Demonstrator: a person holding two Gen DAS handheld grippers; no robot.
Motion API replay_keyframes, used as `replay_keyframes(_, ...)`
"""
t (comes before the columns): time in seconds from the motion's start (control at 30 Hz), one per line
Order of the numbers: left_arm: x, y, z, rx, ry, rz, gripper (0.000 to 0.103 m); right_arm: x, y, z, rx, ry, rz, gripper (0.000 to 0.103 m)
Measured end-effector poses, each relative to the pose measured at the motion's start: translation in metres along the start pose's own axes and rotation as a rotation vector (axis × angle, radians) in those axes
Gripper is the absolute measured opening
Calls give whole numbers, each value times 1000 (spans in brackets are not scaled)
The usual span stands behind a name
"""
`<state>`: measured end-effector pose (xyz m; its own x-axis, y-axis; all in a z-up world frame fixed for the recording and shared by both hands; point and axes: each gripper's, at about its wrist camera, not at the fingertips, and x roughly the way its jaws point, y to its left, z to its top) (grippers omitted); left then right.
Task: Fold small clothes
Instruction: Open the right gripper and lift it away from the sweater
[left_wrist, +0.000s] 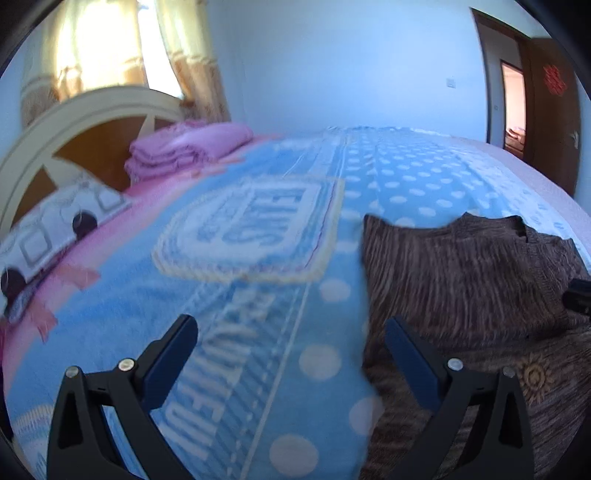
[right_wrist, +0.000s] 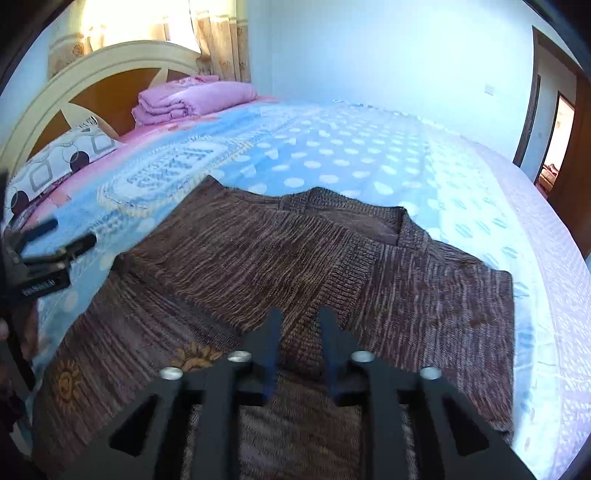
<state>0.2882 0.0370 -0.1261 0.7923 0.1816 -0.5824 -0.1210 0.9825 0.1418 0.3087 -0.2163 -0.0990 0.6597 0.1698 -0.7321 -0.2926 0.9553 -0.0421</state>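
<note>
A brown melange knitted cardigan (right_wrist: 303, 258) lies spread across the lower centre of the blue polka-dot blanket (right_wrist: 351, 155). The right gripper (right_wrist: 300, 347), fingers narrowly apart, straddles its ribbed edge. The left gripper (left_wrist: 291, 354), spread wide and holding nothing, hovers beside the cardigan's left edge.
</note>
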Motion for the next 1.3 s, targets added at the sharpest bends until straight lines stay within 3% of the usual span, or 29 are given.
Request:
replay_keyframes(0.1, 24, -21, 12, 82, 50, 11, 103, 22, -2, -10, 8, 106, -10, 32)
replay_keyframes(0.23, 59, -35, -6, 198, 170, 69, 103, 11, 0, -25, -6, 121, 7, 32)
replay_keyframes(0.3, 56, -28, -8, 160, 159, 53, 103, 5, 2, -27, -22, 125, 8, 32)
replay_keyframes(0.43, 55, -28, -12, 164, 163, 63, 103, -7, -13, -20, 31, 32, -12, 34)
replay_keyframes(0.57, 52, -26, -16, 148, 168, 66, 103, 16, -22, -24, 68, 112, -25, 38)
replay_keyframes(0.73, 56, -19, -17, 103, 184, 24, 103, -8, -26, -29, 105, 52, -14, 39)
replay_keyframes(0.83, 57, -14, -17, 70, 193, -12, 103, -5, -32, -37, 134, 100, -9, 41)
replay_keyframes(0.93, 57, -9, -17, 37, 201, -49, 103, -6, -21, -40, 81, 116, -35, 49)
replay_keyframes(1.07, 55, -13, -18, 49, 198, -40, 103, -3, -20, -49, 77, 135, -54, 67)
replay_keyframes(1.2, 44, -16, -17, 73, 169, -32, 103, -11, -30, -51, 138, 138, -44, 69)
replay_keyframes(1.3, 31, -16, -21, 73, 157, -84, 103, -19, -33, -55, 212, 103, 9, 69)
